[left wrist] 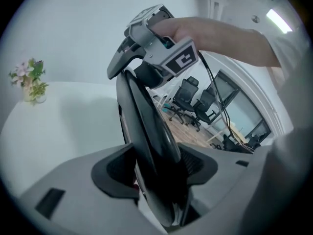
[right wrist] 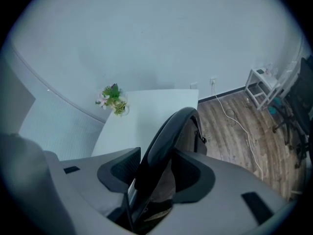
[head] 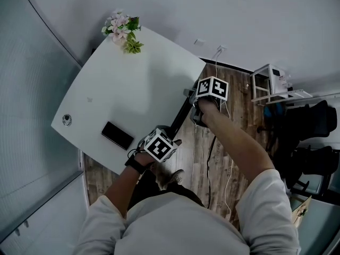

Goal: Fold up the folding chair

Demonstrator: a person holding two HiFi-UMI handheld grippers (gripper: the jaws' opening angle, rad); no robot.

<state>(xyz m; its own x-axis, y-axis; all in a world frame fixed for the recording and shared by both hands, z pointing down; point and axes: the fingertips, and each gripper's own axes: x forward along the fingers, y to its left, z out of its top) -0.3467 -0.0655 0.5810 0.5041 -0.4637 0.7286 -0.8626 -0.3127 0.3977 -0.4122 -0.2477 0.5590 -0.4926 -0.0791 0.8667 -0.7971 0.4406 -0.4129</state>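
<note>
Both jaws are shut on the chair (head: 180,116). My left gripper (left wrist: 156,169) clamps a flat black panel of it, which runs edge-on between the pads. My right gripper (right wrist: 154,174) clamps a curved black rim farther along the same chair.

From the head view the chair reads as one thin dark bar. It stands upright between my two grippers, just beside the near edge of the white table (head: 133,78) and over the wood floor (head: 223,158). On the table, well apart from the chair, lie a phone (head: 117,135) and, at the far corner, flowers (head: 123,31).

Progress, as I judge it: seat and back lie nearly flat against each other, so the main folding looks done or close to done. The legs and any latch are hidden below my grippers, and I cannot tell whether the frame is fully closed. What seems left is a last squeeze to bring the panels together, then setting the folded chair down or leaning it somewhere before I let go.
</note>
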